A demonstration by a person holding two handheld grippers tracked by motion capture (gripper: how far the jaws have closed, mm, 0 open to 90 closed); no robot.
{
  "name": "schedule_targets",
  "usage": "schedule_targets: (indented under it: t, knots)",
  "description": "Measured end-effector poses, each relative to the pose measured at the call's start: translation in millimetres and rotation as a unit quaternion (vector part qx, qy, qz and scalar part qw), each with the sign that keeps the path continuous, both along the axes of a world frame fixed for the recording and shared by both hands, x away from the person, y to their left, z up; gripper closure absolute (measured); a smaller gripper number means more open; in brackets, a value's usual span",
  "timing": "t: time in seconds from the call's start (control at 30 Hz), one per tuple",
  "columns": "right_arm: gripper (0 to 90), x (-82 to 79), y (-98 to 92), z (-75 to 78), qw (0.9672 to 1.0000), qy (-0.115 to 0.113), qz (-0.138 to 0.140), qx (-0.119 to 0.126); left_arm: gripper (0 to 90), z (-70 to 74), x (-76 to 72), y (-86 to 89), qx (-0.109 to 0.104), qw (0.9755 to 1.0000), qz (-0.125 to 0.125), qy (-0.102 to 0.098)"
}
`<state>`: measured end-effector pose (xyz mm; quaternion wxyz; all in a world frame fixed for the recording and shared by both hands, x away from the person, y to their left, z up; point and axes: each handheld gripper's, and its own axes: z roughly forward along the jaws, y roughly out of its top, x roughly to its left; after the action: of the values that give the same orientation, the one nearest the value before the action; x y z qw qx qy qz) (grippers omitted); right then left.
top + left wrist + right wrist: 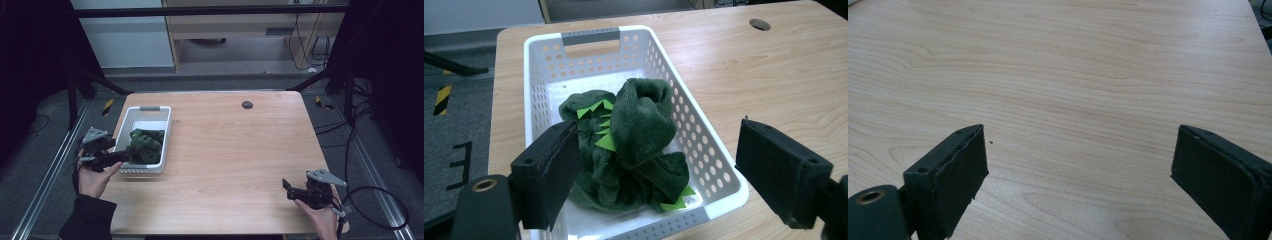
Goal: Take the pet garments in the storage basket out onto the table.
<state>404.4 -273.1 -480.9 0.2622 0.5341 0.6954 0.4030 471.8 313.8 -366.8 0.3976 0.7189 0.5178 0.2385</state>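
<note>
Green plush toy (pixel 629 145) lying crumpled inside white perforated basket (pixel 719 175), basket sitting on left part of wooden table (pixel 235 150). We are holding left gripper (pixel 654 170) at basket's near end, jaws spread wide, gripping nothing. We are keeping right gripper (pixel 1078 175) over bare wood, well apart, jaws gaping, empty.

Soft, even overhead light falls on the pale wooden desk (pixel 225 150), while the floor and corners around it sink into deep darkness in the high view. Shadows are faint and there is no glare. The high view is slightly soft and grainy. In both gripper views, the near black jaws are a little blurred; the wood grain is sharp.
</note>
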Motion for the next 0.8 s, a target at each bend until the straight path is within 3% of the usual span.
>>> schedule_targets:
  t: [0.5,0.8]
  knots:
    - [7.8,1.3,0.3,-1.3,1.0000,0.002,0.003,-0.002,17.1,-0.5,25.1,-5.9,0.030,0.9990,-0.007,0.032]
    - [7.7,2.2,-0.4,-2.3,1.0000,0.005,0.005,-0.003,16.8,-2.2,42.1,-11.0,0.051,0.9971,-0.010,0.055]
